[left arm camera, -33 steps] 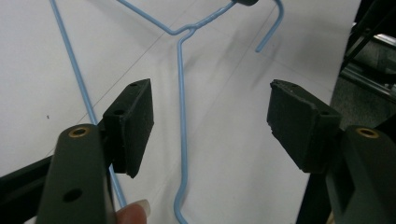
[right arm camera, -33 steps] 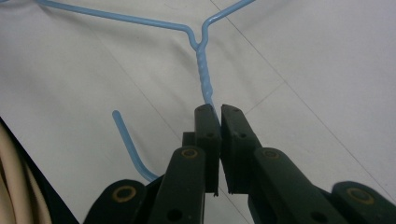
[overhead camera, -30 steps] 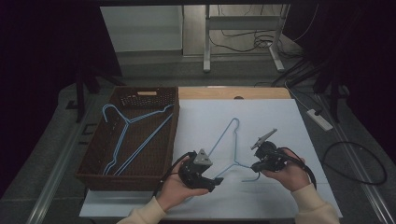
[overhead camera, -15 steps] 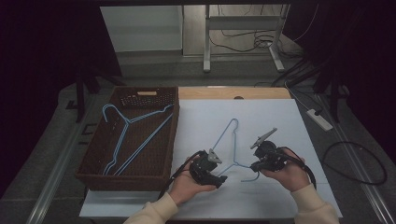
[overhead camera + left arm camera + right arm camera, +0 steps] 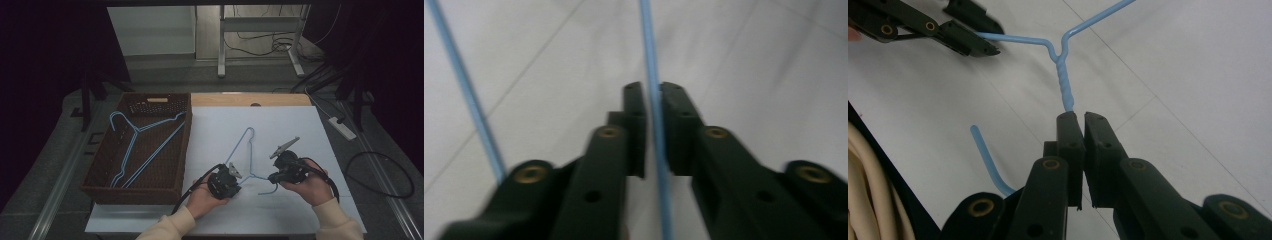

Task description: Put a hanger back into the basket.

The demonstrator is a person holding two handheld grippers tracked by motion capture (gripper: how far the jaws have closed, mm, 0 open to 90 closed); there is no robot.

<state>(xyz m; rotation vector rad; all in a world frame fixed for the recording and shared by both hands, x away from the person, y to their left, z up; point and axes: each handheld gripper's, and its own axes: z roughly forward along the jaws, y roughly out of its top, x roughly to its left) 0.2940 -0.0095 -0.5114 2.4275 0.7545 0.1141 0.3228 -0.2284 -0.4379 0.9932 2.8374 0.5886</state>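
Cream sleeves (image 5: 170,226); both grippers have black jaws with brass-coloured screws and trailing black cables (image 5: 192,192).

Left gripper (image 5: 234,176) shifted rightward from lower centre of the high view toward the blue wire hanger (image 5: 246,150), jaws just closed, now clamping its wire arm.

3 blue hangers (image 5: 248,155), 1 basket (image 5: 98,186), 2 grippers (image 5: 235,176)

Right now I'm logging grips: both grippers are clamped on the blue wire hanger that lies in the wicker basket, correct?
Not quite. Both grippers are clamped on a blue wire hanger, but it lies on the white table, beside the wicker basket, as the high view shows. The left gripper holds a shoulder wire, the right gripper its neck.
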